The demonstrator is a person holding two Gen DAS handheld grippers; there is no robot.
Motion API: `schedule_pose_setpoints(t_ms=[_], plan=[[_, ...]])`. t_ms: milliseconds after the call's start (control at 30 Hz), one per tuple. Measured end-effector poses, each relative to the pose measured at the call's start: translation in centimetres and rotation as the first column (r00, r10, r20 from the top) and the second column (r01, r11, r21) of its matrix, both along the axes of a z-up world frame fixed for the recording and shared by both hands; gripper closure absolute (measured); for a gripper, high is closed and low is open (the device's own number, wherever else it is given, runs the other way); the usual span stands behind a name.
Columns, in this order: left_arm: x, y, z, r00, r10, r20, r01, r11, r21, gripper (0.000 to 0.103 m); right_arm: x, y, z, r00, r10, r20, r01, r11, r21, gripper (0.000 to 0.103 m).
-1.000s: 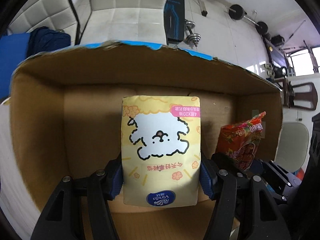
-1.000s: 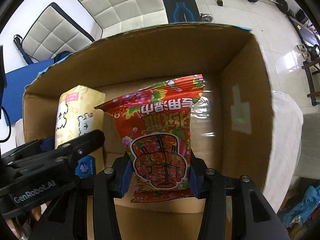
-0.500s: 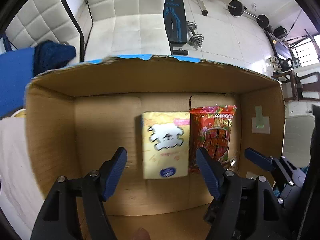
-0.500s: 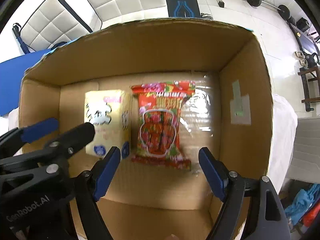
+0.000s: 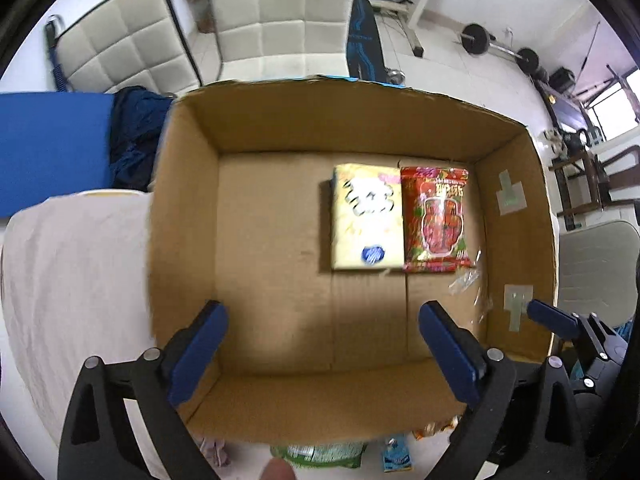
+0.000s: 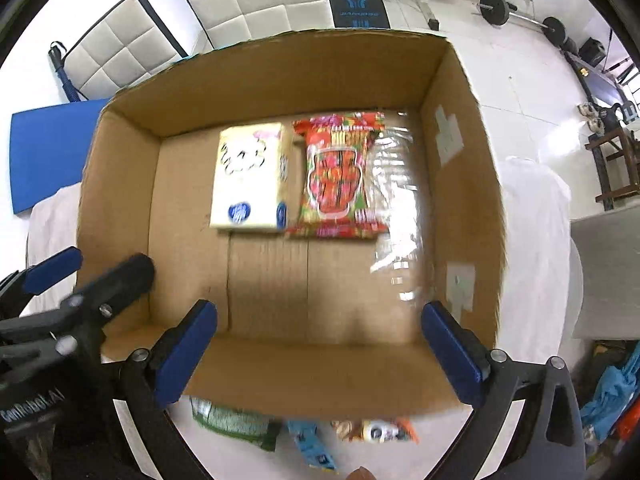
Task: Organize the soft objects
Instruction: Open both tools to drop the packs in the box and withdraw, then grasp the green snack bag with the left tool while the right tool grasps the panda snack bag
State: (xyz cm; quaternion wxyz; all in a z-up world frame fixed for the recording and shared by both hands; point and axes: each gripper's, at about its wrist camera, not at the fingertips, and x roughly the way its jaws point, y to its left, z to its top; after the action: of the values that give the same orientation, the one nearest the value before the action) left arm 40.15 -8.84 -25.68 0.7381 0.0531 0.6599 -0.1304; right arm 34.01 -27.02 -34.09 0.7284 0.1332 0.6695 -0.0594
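Note:
A yellow tissue pack [image 5: 367, 216] with a white dog print and a red snack bag [image 5: 437, 218] lie side by side on the floor of an open cardboard box [image 5: 184, 208], toward its far right. They also show in the right wrist view, tissue pack [image 6: 248, 178] and snack bag [image 6: 336, 178], inside the box [image 6: 460, 184]. My left gripper [image 5: 322, 354] is open and empty above the box's near edge. My right gripper [image 6: 318, 354] is open and empty, to the right of the left one.
A green packet [image 6: 230, 420], a blue packet [image 6: 314, 446] and small snack packs [image 6: 374, 430] lie on the white surface in front of the box. White cloth [image 5: 76, 280] covers the table at left. Padded chairs [image 5: 280, 16] and gym weights stand behind.
Both grippers let go of their packs, opened wide and pulled back and up. The tissue pack and snack bag now lie flat on the box floor.

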Motion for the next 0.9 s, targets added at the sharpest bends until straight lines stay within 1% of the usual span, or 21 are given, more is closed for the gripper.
schedule_pose_setpoints(t_ms=[133, 233, 267, 400, 500, 600, 733, 833, 900], plan=[[-2.7, 1.8, 2.3, 0.998, 0.042, 0.049, -0.041, 0.999, -0.009, 0.005, -1.4, 1.1, 2.1, 1.000, -0.006, 0.027, 0.006, 1.000, -0.030, 0.000], [-4.7, 2.9, 3.8, 0.994, 0.049, 0.097, -0.049, 0.999, 0.003, 0.005, -3.1, 1.7, 3.6, 0.998, -0.003, 0.059, 0.006, 0.999, -0.053, 0.000], [-5.3, 3.3, 4.4, 0.992, 0.053, 0.116, -0.055, 0.998, 0.011, 0.005, -3.2, 1.7, 4.4, 0.998, -0.002, 0.068, 0.006, 0.998, -0.058, 0.000], [-7.6, 4.4, 6.8, 0.981, 0.061, 0.182, -0.065, 0.998, 0.020, 0.005, -5.9, 2.5, 7.5, 0.991, -0.003, 0.130, 0.014, 0.996, -0.086, 0.000], [-9.6, 5.1, 8.9, 0.969, 0.068, 0.239, -0.075, 0.997, 0.019, 0.005, -7.9, 2.9, 9.9, 0.983, 0.003, 0.182, 0.017, 0.994, -0.108, 0.000], [-11.3, 5.4, 10.8, 0.955, 0.069, 0.289, -0.079, 0.997, 0.026, 0.005, -9.7, 3.1, 12.0, 0.976, 0.009, 0.217, 0.013, 0.995, -0.101, 0.000], [-13.5, 5.5, 13.1, 0.937, 0.071, 0.342, -0.084, 0.996, 0.021, 0.005, -11.4, 3.2, 14.1, 0.969, 0.023, 0.247, 0.000, 0.996, -0.092, 0.000], [-14.7, 5.4, 14.3, 0.926, 0.073, 0.369, -0.088, 0.996, 0.025, 0.005, -12.5, 2.8, 14.9, 0.966, 0.020, 0.256, -0.003, 0.998, -0.069, 0.000], [-15.5, 5.5, 14.6, 0.926, 0.083, 0.368, -0.096, 0.995, 0.018, 0.005, -13.2, 2.1, 14.6, 0.970, 0.000, 0.245, 0.012, 0.999, -0.048, 0.000]])
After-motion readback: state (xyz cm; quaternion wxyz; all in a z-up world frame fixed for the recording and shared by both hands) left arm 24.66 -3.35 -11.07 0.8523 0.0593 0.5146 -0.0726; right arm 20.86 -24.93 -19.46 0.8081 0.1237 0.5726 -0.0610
